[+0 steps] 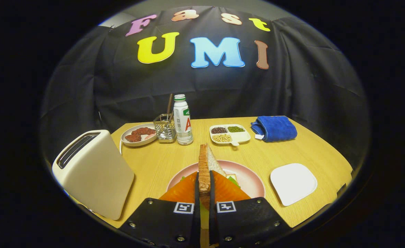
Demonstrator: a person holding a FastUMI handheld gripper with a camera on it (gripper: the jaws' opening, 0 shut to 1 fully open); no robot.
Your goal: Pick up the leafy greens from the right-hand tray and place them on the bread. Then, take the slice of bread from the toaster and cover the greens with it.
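The jaws are closed on a bread slice (205, 168), held upright on edge between them, over a pink plate (249, 179) with greens (233, 180) just ahead. Left of the jaws stands the toaster (94, 172); right lies a white tray (293, 183). Beyond, on the worktop (161, 162): bottle (183, 120), wire holder (165, 128), divided dish (229, 134), blue cloth (274, 128).

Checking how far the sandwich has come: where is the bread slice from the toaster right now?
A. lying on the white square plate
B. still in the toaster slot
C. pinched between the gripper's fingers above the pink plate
C: the bread slice stands on edge, clamped by the gripper over the pink plate.
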